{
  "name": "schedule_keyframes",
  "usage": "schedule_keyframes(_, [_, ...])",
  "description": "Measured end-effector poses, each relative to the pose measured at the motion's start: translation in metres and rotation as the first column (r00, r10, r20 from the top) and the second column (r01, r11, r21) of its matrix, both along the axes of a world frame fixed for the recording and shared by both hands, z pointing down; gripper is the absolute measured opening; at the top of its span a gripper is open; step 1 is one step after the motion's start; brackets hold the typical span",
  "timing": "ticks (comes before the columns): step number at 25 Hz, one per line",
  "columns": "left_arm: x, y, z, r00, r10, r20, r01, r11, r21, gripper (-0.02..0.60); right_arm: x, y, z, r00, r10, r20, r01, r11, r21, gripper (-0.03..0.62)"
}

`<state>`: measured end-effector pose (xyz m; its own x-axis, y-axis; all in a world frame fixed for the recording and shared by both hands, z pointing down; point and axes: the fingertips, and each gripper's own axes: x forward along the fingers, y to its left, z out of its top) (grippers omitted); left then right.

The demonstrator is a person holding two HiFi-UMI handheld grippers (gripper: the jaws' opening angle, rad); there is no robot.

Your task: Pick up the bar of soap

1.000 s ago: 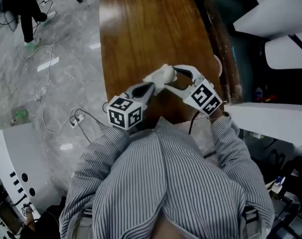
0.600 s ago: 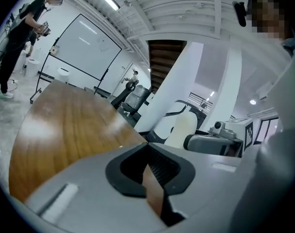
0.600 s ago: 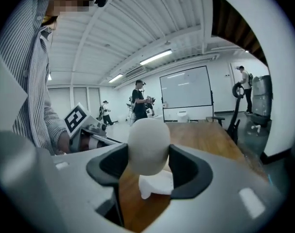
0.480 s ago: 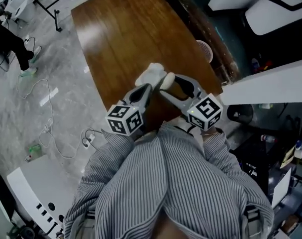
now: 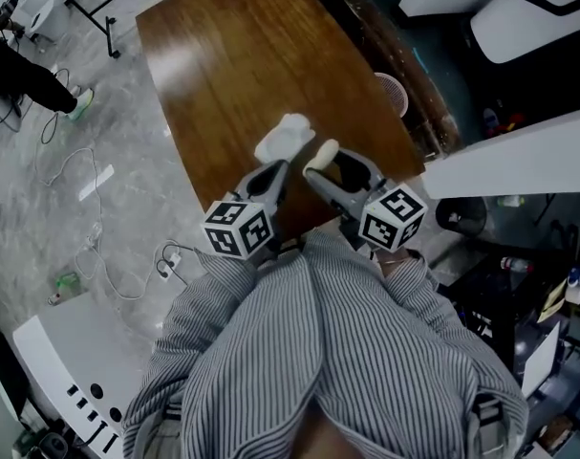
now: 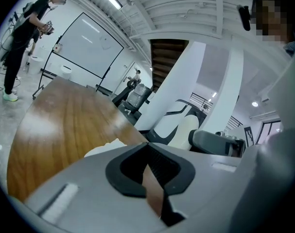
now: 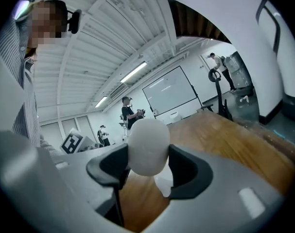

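- We have the right gripper [image 7: 147, 154] clamped on the bar of soap [image 7: 147, 144]: in the right gripper view the pale, rounded bar sits squeezed between the two dark pads and pokes up above them
- In the head view the bar sits at the tip of those jaws, over the near part of the table [image 5: 232, 55]; the right gripper view shows wood grain beneath it, so we judge it clear of the surface, though we cannot say how high
- The left gripper [image 6: 148, 149] has its jaws together with nothing between them, only a thin sliver of wood showing through; it hangs just beside the right one and takes no part in the hold
- A white object [image 5: 283, 137] lies on the table just beyond both grippers, apart from the bar; we cannot tell what it is
- As we read it, the reach and the grasp are done, and the lift looks either under way or complete; what is left, at most, is to carry the bar a little clearer of the table
- The bar looks smooth and rounded, so we reckon a slip out of the pads is the one thing to watch
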<state>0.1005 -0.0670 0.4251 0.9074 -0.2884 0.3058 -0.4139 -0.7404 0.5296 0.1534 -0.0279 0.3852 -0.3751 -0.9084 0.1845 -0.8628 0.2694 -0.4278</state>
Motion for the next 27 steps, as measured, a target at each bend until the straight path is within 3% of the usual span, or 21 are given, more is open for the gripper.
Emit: schedule_keyframes(27, [0.006,-0.008,0.003,1.0,-0.018,0.006,0.018,1.0,-0.007,0.002,0.003,-0.013,0.004,0.999,-0.042,-0.029,0.042,0.999,-0.01,0.255])
